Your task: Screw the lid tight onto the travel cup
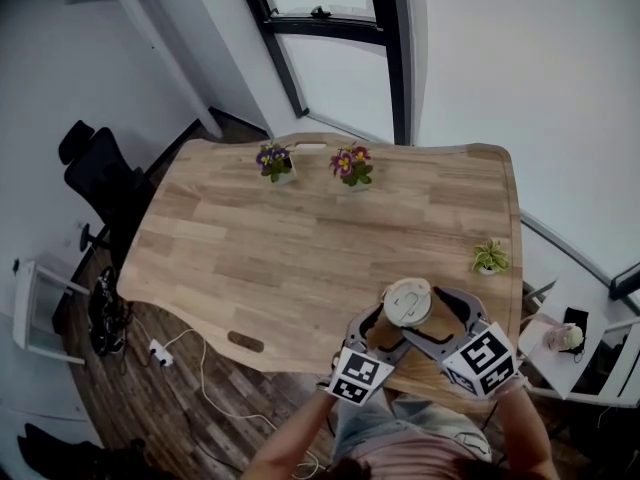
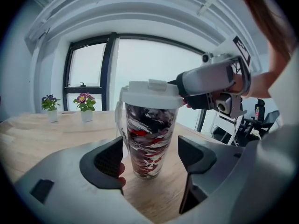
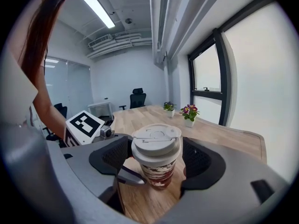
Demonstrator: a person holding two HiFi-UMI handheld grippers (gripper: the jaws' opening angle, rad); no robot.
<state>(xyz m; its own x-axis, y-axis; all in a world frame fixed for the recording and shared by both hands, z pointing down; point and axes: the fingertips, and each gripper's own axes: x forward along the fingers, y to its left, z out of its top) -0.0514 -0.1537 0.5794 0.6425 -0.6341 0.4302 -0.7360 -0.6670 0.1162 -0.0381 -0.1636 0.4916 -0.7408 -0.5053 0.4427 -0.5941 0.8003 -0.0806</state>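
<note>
near the front edge of the wooden table [image 1: 300, 238] stands the travel cup [image 1: 392, 330], upright, its swirled red, black and white wall showing under a white lid [image 1: 407, 301] that sits on top. the left gripper [image 2: 149, 155] comes at it low from one side, jaws spread wide with the cup body between them and a sliver of gap at each pad, so it grips nothing. the right gripper [image 3: 155, 160] sits higher on the other side, jaws also wide apart around the lid, not pressing on it. two flower pots [image 1: 274, 161] stand together at the far edge, and a small green plant [image 1: 489, 257] sits toward the right edge.
</note>
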